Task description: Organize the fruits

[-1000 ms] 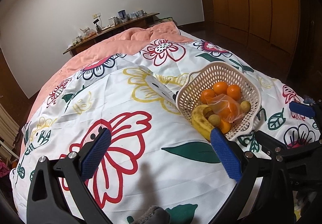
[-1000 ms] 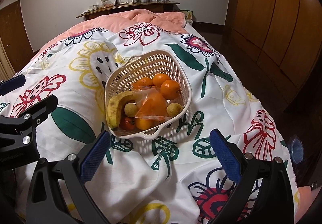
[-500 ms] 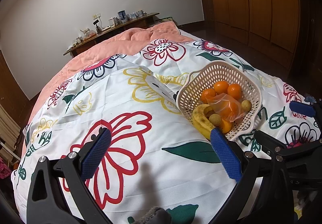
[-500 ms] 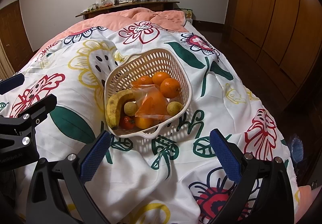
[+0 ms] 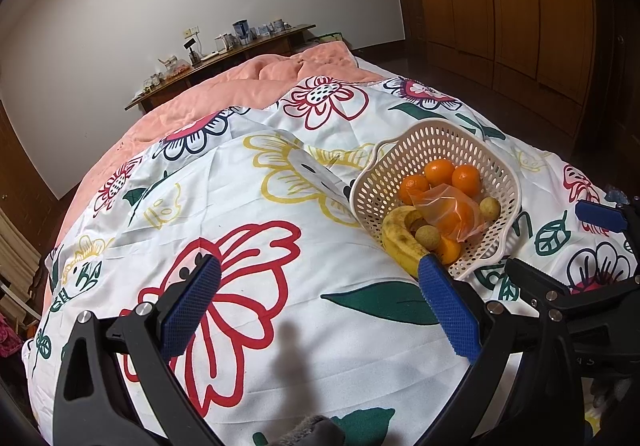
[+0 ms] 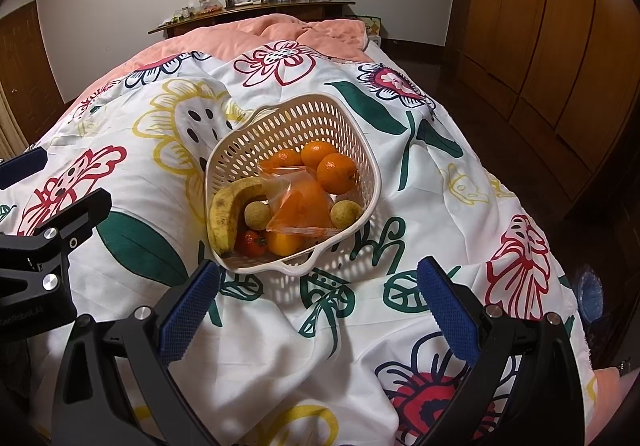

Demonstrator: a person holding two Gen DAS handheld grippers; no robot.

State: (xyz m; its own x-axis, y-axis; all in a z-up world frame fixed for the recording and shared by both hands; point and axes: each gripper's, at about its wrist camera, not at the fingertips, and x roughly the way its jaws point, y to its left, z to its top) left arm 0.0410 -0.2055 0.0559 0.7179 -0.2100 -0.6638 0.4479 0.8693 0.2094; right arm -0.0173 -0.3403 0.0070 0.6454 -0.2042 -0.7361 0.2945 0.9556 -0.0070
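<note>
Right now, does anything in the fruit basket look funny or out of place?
Yes. A clear plastic bag lies on top of the fruit in the basket, covering some oranges. The banana has brown spots. Nothing has spilled onto the bedspread.

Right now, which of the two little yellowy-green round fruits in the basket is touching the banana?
The left one, snug against the banana's inner curve. The other small round fruit sits across the plastic bag, by the basket's right wall.

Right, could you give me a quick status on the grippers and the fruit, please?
Left gripper and right gripper open, empty. Fruit in basket on bed: banana, oranges, bag on top. Nothing in the way.
</note>
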